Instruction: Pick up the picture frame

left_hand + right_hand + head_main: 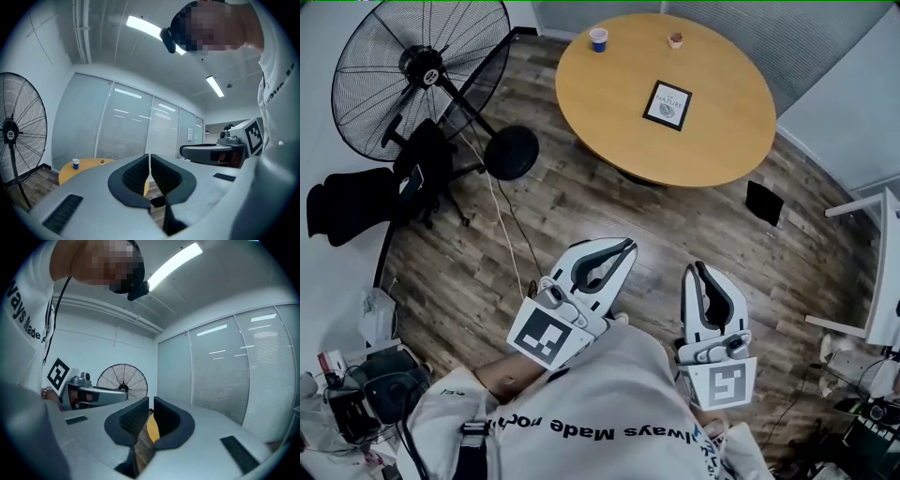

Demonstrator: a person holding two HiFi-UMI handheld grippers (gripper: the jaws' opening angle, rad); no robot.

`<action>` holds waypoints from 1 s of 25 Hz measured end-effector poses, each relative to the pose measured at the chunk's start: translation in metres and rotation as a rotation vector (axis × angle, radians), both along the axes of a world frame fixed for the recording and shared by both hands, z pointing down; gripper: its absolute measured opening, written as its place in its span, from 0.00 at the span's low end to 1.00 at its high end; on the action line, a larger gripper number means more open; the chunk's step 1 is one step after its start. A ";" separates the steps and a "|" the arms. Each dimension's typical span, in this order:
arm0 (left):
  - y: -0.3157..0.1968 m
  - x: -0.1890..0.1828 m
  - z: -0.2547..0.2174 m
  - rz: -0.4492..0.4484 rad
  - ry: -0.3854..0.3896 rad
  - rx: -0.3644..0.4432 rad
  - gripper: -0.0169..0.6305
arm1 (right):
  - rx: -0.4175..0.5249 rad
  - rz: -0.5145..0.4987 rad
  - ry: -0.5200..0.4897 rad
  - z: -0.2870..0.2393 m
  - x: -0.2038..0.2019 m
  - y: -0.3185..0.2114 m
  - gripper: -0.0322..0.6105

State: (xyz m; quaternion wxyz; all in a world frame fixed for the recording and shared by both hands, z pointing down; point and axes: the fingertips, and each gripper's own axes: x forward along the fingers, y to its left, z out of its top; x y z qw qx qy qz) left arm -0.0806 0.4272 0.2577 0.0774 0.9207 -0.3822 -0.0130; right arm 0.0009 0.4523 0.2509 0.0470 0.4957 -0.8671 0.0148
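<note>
Floor fan (422,80): one, standing at far left on the wood floor, well apart from the table.
Blue cup (598,39): one, upright near the far rim of the table.
Left gripper (623,246): one, held low by the person's body. Its claw is pressed together with only a hairline slit, and nothing is in it.
Round table (609,112): one, with a wooden top that carries all three small things.
Picture frame (667,104): one, dark-bordered, lying flat right of the table's centre. It is well apart from both grippers and touches nothing else.
Handling (judged): probably light and stiff. The front may be glazed, so slick and breakable. Lying flat, it offers only its thin border, so take it across one edge, one jaw under and one over, with a gentle pinch.
Small brown object (676,40): one, near the far rim. It is too small to identify.
Right gripper (698,270): one, beside the left one. Its claw is drawn nearly together and is empty.
</note>
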 end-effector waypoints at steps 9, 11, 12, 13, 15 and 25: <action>-0.081 -0.017 -0.005 0.037 0.007 -0.003 0.08 | -0.002 0.026 0.009 -0.007 -0.022 -0.080 0.13; -0.095 -0.021 -0.004 0.046 0.003 -0.005 0.08 | 0.003 0.041 -0.006 -0.008 -0.026 -0.096 0.13; -0.104 -0.023 -0.003 0.050 0.001 -0.005 0.08 | 0.004 0.042 -0.010 -0.008 -0.029 -0.105 0.13; -0.114 -0.025 -0.002 0.053 0.000 -0.007 0.08 | 0.003 0.038 -0.009 -0.007 -0.032 -0.115 0.13; -0.137 -0.032 0.001 0.055 0.002 -0.011 0.08 | -0.006 0.034 0.004 -0.002 -0.039 -0.137 0.13; -0.167 -0.040 0.013 0.079 -0.012 -0.025 0.08 | -0.011 0.065 0.008 0.007 -0.045 -0.168 0.13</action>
